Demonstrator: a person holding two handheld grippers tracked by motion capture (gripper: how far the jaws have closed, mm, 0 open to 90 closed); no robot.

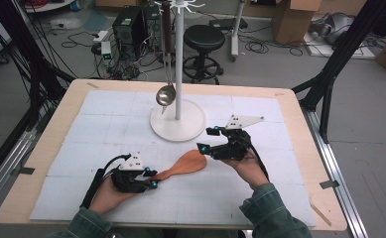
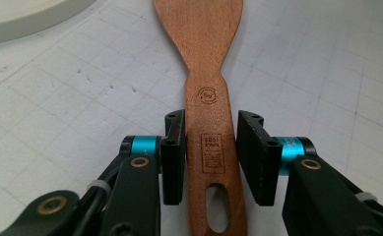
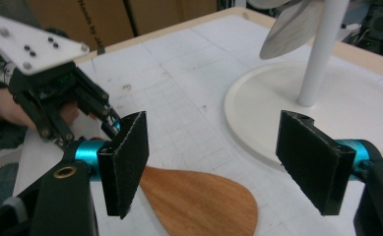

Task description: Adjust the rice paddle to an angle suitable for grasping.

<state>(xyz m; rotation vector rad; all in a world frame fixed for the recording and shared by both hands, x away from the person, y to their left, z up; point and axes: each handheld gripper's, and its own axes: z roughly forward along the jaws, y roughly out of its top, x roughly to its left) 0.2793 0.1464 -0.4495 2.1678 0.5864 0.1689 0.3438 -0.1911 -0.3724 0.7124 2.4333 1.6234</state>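
Observation:
A wooden spatula (image 1: 183, 165) lies flat on the white gridded mat, blade toward the stand. My left gripper (image 1: 153, 178) is shut on its handle: in the left gripper view both black pads (image 2: 175, 147) press the handle's sides just above the hanging hole, and the spatula (image 2: 206, 59) runs straight away from the jaws. My right gripper (image 1: 206, 140) hovers open over the blade end. In the right gripper view its jaws stand wide apart, with the rounded blade (image 3: 199, 204) on the mat below them and nothing between the pads.
A white stand with a round base (image 1: 178, 126) rises behind the spatula, and a metal ladle (image 1: 165, 94) hangs from its top. The base (image 3: 277, 108) lies close past the right jaws. The mat (image 1: 106, 129) covers a wooden table; a stool and boxes stand on the floor beyond.

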